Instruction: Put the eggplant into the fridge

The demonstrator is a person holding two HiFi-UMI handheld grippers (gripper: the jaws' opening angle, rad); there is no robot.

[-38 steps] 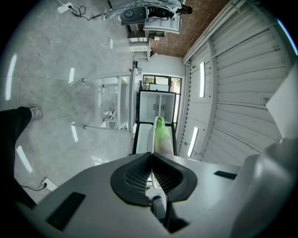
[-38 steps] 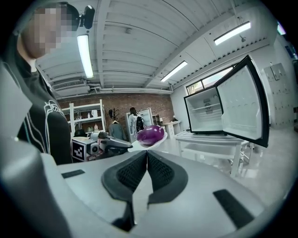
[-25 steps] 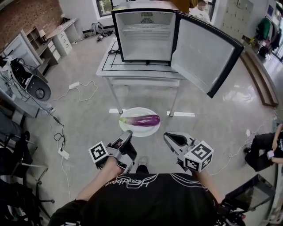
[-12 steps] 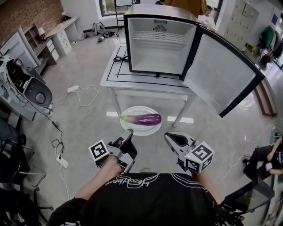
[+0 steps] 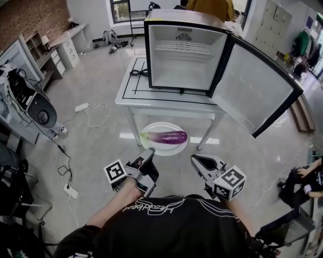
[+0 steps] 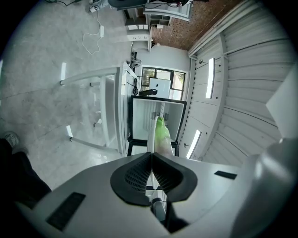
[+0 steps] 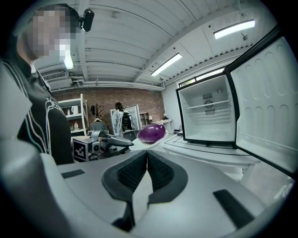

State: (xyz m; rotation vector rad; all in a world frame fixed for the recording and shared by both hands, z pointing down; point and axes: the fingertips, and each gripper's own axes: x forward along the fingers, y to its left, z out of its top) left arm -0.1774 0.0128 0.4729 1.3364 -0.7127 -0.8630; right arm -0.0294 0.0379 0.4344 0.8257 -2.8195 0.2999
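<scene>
A purple eggplant with a green stem lies on a white plate carried above the floor, just short of the white table. My left gripper is shut on the plate's near left rim and my right gripper on its near right rim. In the left gripper view the plate shows edge-on between the pads, with the green stem beyond. The right gripper view shows the eggplant on the plate. The small fridge stands empty on the table, its door swung wide to the right.
Cables and a power strip lie on the floor at the left, near equipment and desks. One person stands behind the fridge; another sits at the far right. The open door overhangs the table's right side.
Both grippers have carried the plate with the eggplant forward, closer to the table and the open fridge. Their hold on the plate is unchanged.
</scene>
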